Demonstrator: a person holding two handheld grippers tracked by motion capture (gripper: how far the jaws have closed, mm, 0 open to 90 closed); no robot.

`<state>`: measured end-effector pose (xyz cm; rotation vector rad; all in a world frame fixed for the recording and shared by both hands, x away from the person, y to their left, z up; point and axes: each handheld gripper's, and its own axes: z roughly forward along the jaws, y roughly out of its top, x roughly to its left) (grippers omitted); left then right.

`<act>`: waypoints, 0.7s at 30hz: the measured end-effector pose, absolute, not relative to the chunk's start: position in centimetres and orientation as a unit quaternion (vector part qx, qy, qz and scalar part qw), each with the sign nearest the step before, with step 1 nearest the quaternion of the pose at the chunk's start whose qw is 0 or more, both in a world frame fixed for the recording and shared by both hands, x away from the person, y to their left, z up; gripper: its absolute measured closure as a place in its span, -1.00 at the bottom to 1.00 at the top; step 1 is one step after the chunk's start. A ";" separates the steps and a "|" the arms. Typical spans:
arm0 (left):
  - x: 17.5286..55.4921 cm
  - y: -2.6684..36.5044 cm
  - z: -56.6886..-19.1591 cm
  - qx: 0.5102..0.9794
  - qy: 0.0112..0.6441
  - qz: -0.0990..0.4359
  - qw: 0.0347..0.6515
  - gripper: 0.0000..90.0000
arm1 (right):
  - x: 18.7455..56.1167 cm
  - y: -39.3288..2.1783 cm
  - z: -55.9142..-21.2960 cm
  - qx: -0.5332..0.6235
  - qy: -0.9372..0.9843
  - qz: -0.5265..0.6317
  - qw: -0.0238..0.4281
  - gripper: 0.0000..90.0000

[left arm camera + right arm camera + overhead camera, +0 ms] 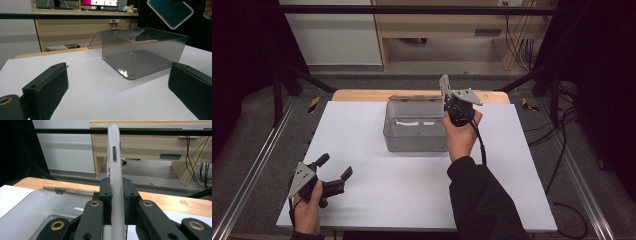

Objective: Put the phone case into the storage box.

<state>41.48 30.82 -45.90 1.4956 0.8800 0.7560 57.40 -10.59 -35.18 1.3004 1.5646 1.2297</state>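
One translucent white phone case with a teal inner face stands on edge between the pads of my right gripper, whose jaws are closed tight on it; its rim shows one dark side-button slot. In the high view this right gripper hangs over the right end of the one smoky grey transparent plastic box, and the case rises above it, clear of the table. The box sits near the far middle of the white tabletop, its hinged lid thrown back; two small metal hinges join lid and wall. A pale strip inside the box carries no writing I can read. My left gripper rests low at the near left corner, well apart from the box, its two jaws spread wide with nothing between them.
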 end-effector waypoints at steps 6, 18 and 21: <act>41.5 30.8 -45.9 0.641 0.377 0.324 0.585 -0.94 | 57.4 -10.5 -35.3 0.507 0.613 0.477 0.373 0.79; 41.5 30.7 -45.9 0.643 0.374 0.326 0.584 -0.95 | 57.5 -10.3 -35.5 0.507 0.615 0.475 0.372 0.79; 41.5 30.7 -45.9 0.644 0.372 0.326 0.583 -0.95 | 57.5 -10.3 -35.5 0.508 0.615 0.475 0.372 0.79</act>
